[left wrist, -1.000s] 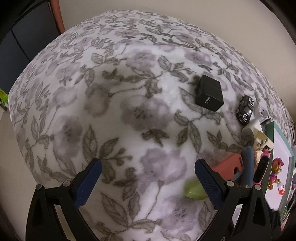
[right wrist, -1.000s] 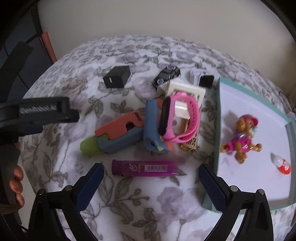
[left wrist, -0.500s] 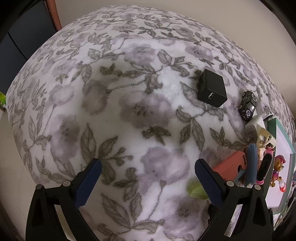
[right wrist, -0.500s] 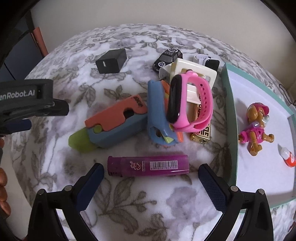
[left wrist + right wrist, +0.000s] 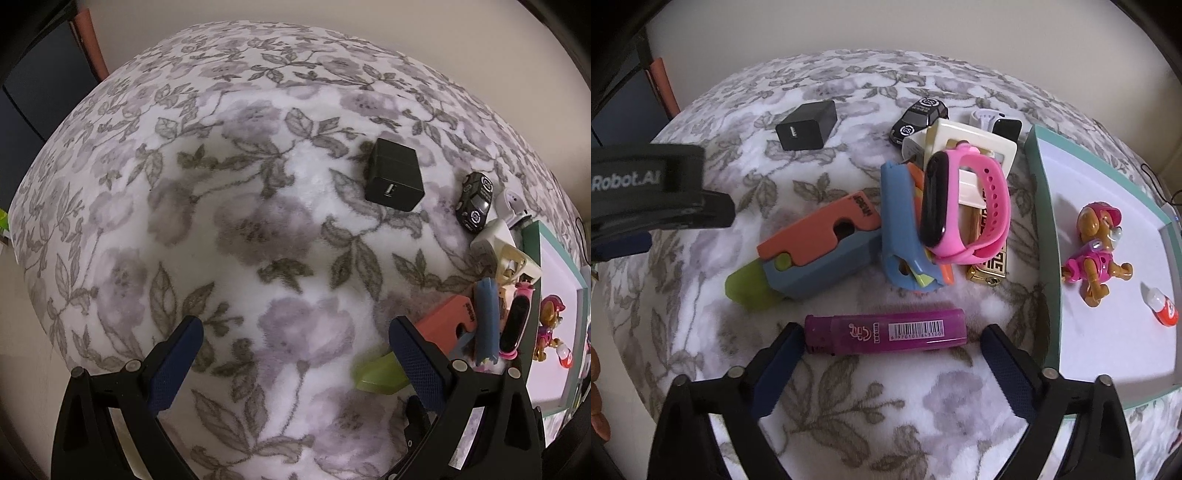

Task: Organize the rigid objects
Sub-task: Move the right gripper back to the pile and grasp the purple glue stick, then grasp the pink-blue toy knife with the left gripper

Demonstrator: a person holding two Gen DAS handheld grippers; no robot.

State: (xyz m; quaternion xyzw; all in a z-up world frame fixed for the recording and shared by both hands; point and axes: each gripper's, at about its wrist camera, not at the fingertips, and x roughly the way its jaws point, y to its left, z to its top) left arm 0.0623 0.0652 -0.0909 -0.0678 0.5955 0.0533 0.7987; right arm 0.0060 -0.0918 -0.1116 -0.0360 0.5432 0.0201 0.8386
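A purple lighter [image 5: 886, 332] lies crosswise on the floral cloth, between the fingertips of my right gripper [image 5: 892, 331]. Its jaws are closing, and a small gap still shows at each end of the lighter. Behind it is a heap: an orange and blue toy [image 5: 820, 243], a blue toy [image 5: 897, 229], a pink watch [image 5: 964, 206], a gold lighter [image 5: 990, 266] and a cream frame [image 5: 979, 144]. My left gripper [image 5: 295, 325] hangs open over bare cloth, left of the heap, with nothing between its fingers.
A teal-rimmed white tray [image 5: 1043, 221] on the right holds a pup figure [image 5: 1097, 251] and a small orange bottle [image 5: 1161, 308]. A black charger [image 5: 807, 125], a black toy car [image 5: 919, 116] and a white case [image 5: 984, 118] sit farther back. A wall stands behind.
My right gripper has come closer to the purple lighter, which now lies between its fingertips, and the jaws have narrowed a little. The left gripper has barely shifted.
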